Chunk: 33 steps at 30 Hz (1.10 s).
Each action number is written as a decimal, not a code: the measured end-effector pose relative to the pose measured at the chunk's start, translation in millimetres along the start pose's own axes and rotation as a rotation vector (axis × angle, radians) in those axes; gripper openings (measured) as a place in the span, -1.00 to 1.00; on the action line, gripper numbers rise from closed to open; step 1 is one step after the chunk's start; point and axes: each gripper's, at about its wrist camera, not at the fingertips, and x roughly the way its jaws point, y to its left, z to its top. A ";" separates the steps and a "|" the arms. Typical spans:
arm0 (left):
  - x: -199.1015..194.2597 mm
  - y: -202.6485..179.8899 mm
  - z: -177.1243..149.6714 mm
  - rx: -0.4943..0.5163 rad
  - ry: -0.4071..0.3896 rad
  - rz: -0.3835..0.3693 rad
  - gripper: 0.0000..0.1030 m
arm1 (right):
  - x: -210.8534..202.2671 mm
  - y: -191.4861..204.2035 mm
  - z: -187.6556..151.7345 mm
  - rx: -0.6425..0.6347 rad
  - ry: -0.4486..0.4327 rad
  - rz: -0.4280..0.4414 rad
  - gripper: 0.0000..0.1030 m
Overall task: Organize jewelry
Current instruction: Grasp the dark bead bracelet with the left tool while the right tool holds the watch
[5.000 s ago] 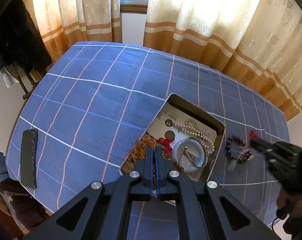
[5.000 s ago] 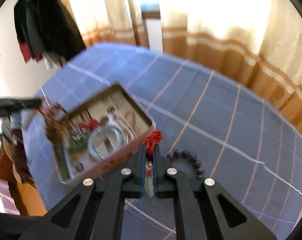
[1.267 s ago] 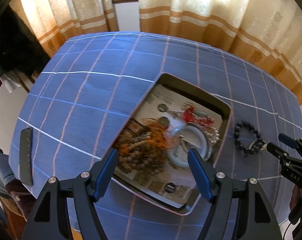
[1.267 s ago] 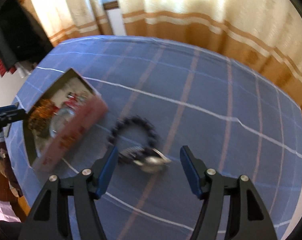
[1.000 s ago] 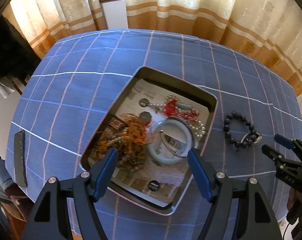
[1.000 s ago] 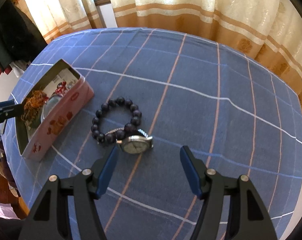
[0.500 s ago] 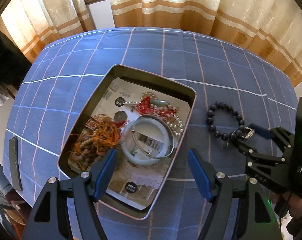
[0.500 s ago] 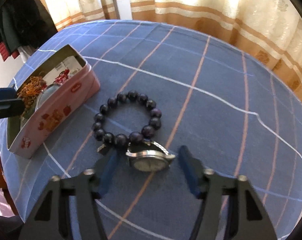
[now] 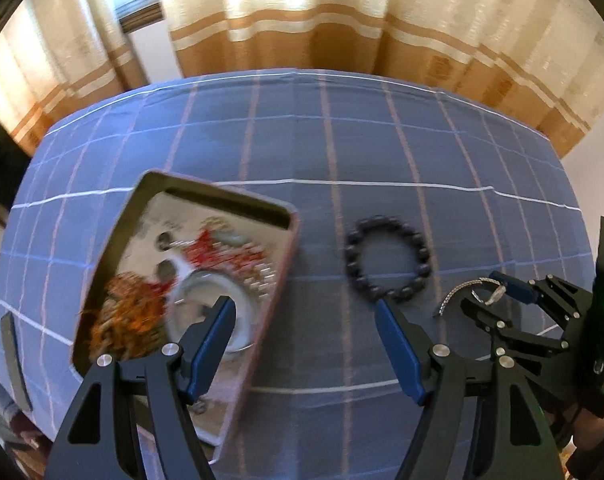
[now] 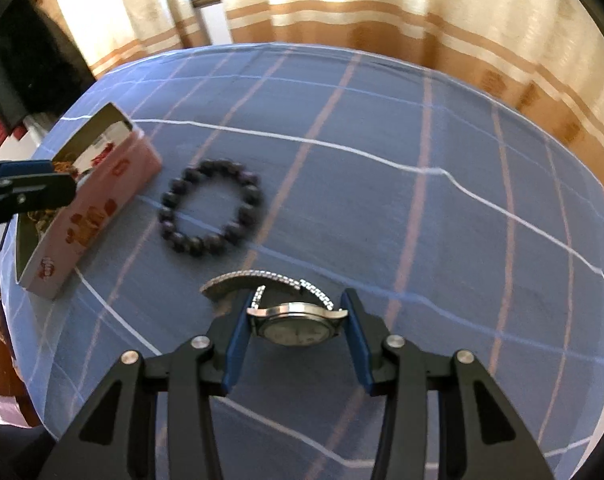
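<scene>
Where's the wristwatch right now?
In the right wrist view the wristwatch sits clamped between the right gripper fingers, low centre, just nearer than the dark bead bracelet on the blue tablecloth.

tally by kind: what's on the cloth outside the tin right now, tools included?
Dark bead bracelet: 1
Wristwatch: 1, between the right tool's pads
Tools: 2, the other being the left tool, open
Total: 4

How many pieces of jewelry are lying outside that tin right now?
2: a dark bead bracelet on the cloth beside the tin, and a watch between the right gripper fingers.
</scene>
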 end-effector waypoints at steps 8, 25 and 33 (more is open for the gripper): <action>27.8 -48.2 13.0 0.092 0.013 -0.022 0.41 | -21.2 -27.7 -20.1 0.066 -0.012 -0.042 -0.08; 79.6 -71.3 21.8 0.063 0.111 -0.015 0.43 | -16.4 -34.6 -32.5 0.049 0.002 -0.027 -0.08; 88.2 -77.0 17.6 0.112 0.093 -0.004 0.13 | -13.8 -35.6 -33.0 0.042 0.006 -0.021 -0.08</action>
